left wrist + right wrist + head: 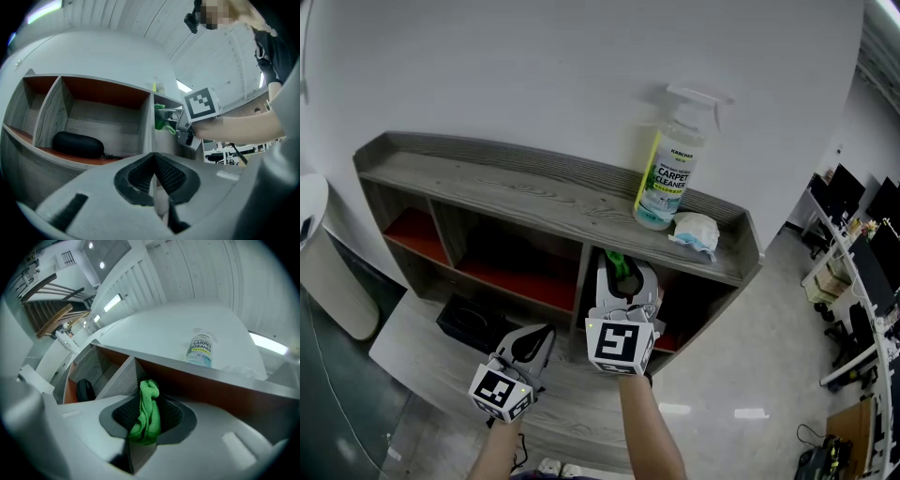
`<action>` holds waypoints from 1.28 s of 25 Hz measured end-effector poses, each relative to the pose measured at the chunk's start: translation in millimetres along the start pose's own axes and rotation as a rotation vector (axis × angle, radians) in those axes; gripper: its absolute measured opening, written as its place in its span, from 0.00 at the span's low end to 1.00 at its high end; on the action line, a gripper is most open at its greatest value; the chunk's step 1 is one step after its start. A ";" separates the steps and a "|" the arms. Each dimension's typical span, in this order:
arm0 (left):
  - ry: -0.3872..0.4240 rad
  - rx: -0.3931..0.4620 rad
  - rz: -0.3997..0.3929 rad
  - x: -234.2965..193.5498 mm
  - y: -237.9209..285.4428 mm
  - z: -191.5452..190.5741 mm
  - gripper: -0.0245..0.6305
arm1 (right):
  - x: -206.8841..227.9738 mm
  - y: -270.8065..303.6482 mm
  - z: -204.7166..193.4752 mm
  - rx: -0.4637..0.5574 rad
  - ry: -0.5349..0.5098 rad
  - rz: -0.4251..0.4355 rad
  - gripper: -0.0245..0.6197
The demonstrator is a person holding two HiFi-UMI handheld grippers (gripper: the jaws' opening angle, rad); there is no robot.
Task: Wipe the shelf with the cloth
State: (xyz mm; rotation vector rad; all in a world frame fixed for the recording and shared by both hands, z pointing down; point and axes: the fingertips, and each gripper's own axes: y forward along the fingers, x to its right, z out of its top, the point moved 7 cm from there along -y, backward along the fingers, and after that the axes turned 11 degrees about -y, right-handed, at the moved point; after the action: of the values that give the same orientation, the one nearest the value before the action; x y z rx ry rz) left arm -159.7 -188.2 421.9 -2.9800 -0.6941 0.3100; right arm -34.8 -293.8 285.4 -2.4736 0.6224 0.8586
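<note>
Ahead of the right gripper, just past its jaw tips, opens the right-hand compartment of the shelf. The person's right forearm rises straight from the bottom edge of the head view and holds that tool at the compartment's mouth, marker cube toward the camera. The left forearm comes up beside it, lower and to the left, with the left gripper short of the shelf's front and angled toward the right tool; its jaws are pressed together with nothing between them. The right gripper's jaws are clamped on the green cloth, bunched into a long roll. Its long axis runs along the jaws, one end tucked down between the pads and the other poking out past the tips toward the shelf's divider (a rounded knob of fabric). Above and beyond the right tool, on the shelf's top board, stands a spray bottle with a crumpled white wipe just beside it. Ahead and left of the left tool, a black case lies in the wide compartment. How much cloth hangs below the pads is hidden by the gripper body, and whether the cloth touches the shelf cannot be told.
</note>
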 end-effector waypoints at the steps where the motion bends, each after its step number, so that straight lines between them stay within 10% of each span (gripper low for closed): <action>1: 0.001 0.001 0.000 0.9 -0.7 0.2 0.04 | 0.2 -0.2 0.4 0.002 0.025 -0.013 0.20; 32: -0.001 -0.016 -0.078 28.0 7.5 -3.5 0.04 | 91.9 -78.1 -48.9 -0.149 0.323 -0.464 0.20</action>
State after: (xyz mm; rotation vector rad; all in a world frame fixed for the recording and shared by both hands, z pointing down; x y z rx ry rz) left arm -131.1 -182.6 419.5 -2.9589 -0.8140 0.3031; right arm 94.7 -282.1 279.8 -2.7515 0.0663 0.3396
